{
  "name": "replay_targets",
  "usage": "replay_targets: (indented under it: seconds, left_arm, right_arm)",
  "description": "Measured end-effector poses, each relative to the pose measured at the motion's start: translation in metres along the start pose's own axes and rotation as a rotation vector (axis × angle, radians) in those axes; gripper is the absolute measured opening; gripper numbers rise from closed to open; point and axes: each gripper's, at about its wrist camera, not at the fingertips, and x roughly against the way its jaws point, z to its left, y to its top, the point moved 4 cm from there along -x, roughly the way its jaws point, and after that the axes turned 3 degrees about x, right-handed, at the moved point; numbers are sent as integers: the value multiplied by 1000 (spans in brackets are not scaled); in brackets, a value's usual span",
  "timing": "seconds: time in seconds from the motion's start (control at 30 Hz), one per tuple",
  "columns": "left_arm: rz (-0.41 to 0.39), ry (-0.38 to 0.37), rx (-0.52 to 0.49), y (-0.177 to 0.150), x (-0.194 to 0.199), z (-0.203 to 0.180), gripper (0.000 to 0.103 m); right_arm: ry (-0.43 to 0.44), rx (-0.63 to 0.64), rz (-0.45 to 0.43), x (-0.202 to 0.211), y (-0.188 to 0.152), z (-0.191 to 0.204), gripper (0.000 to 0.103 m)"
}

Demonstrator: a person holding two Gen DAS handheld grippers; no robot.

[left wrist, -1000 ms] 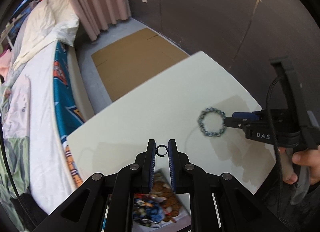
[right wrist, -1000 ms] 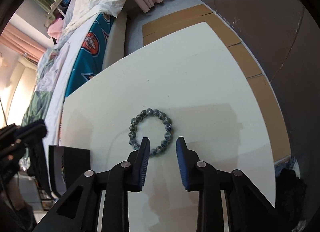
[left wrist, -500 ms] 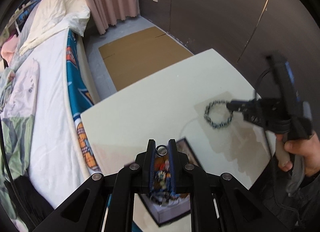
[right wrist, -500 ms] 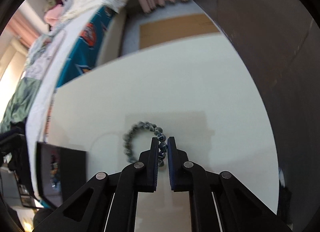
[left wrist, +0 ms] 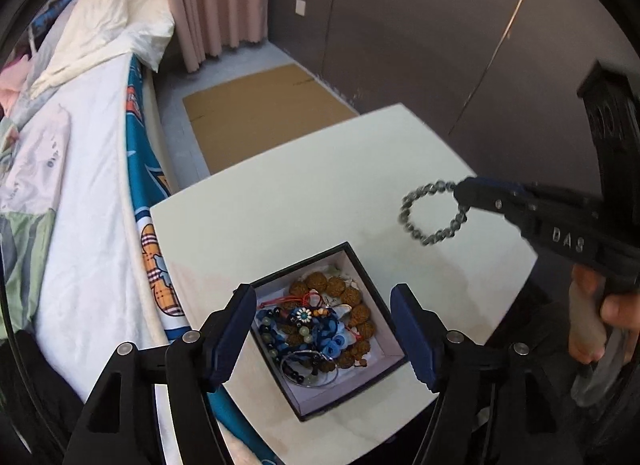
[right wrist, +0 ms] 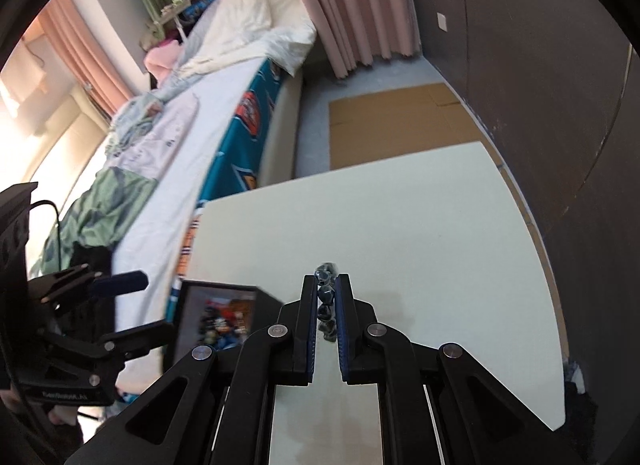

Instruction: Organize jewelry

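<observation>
since a second ago the beaded bracelet (left wrist: 434,212) has left the white table (left wrist: 304,193), and the small ring has gone from the left gripper (left wrist: 324,331). its jaws are opening, empty, over the jewelry box (left wrist: 362,265) at six o'clock. at three o'clock the right gripper (right wrist: 325,307) pinches the bracelet, hanging clear.

We are reading the raised letters "DAS" on the black body of the right gripper (left wrist: 460,201), as it is showing in the left wrist view. In the right wrist view we are seeing a small line of pale print on the lower housing of the left gripper (right wrist: 132,307), but it is proving too blurred to read. We are finding no other legible text in either view.
</observation>
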Motion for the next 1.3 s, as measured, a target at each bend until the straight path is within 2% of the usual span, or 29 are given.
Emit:
replay_targets:
  seconds: [0.3, 0.4, 0.47, 0.5, 0.53, 0.57, 0.6, 0.63, 0.77, 0.9, 1.03, 1.2, 1.3]
  left_arm:
    - [-64, 39, 64, -23, 35, 29, 71]
    - [-73, 54, 76, -30, 43, 33, 71]
    - [-80, 59, 85, -35, 49, 36, 70]
    - [-89, 60, 91, -38, 53, 37, 71]
    - [-103, 61, 98, -39, 58, 36, 71]
    - [-115, 57, 102, -41, 62, 36, 70]
    - [-129, 48, 104, -43, 67, 34, 71]
    - [-142, 41, 106, -44, 71, 33, 72]
    - [-193, 36, 111, -48, 83, 24, 82]
    - [-233, 30, 115, -53, 95, 12, 86]
    - [-285, 45, 139, -63, 108, 2, 88]
    - [-357, 55, 161, -79, 122, -14, 97]
    - [-386, 66, 161, -87, 130, -25, 98]
  right_arm:
    - [75, 104, -84, 24, 5, 63, 10]
    - [144, 120, -77, 23, 3, 86, 10]
    - [167, 121, -27, 15, -2, 96, 11]
    - [158, 126, -2, 11, -4, 99, 15]
    - [146, 133, 21, 7, -7, 100, 34]
    - [135, 138, 35, 5, -10, 101, 59]
    - [124, 142, 33, 6, -14, 101, 67]
    - [113, 145, 20, 10, -17, 99, 70]
    - [104, 140, 10, 27, -29, 92, 71]
    - [69, 134, -10, 45, -40, 78, 72]
    - [64, 140, -57, 67, -47, 71, 81]
    - [46, 141, -90, 90, -65, 63, 82]
    - [41, 129, -104, 101, -74, 59, 86]
